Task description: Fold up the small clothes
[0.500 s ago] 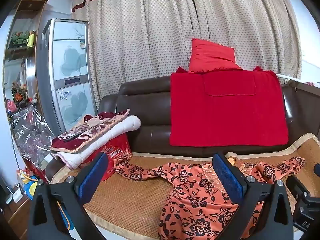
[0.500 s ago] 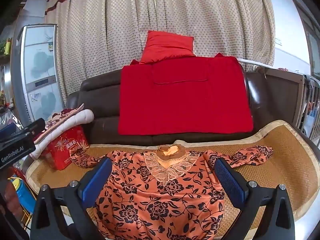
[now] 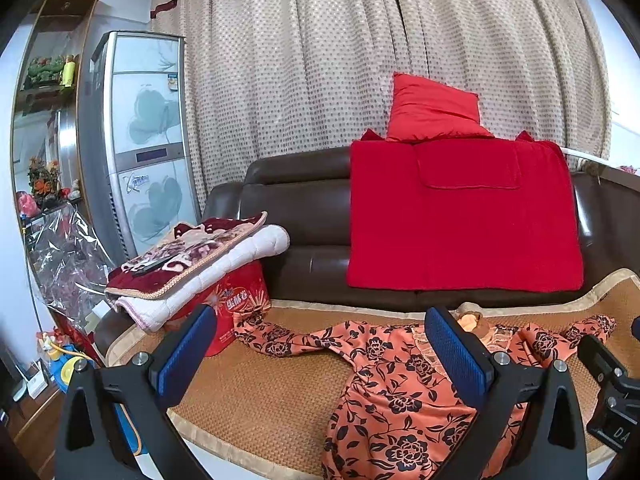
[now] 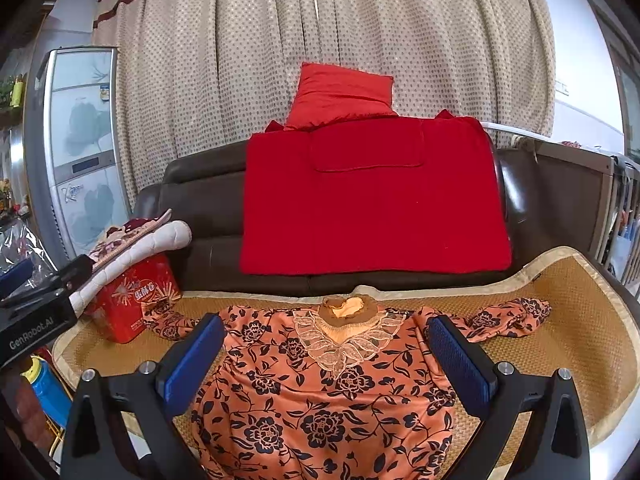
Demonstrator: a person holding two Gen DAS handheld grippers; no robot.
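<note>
Right wrist view: floral blouse (image 4: 320, 392) spread front-up on the woven mat (image 4: 560, 344), hem at its near edge.
Both grippers, left (image 3: 320, 360) and right (image 4: 328, 364), gape empty above it; I judge it light, limp, slippery, best pinched at sleeve ends or shoulders.

My left tongs (image 3: 320, 356) and right tongs (image 4: 326, 360) look alike: black angular frames, silver screws near the finger roots, ribbed blue pads (image 4: 194, 360). White "GenRobot.AI" lettering marks the left tongs' black body in the right view.
</note>
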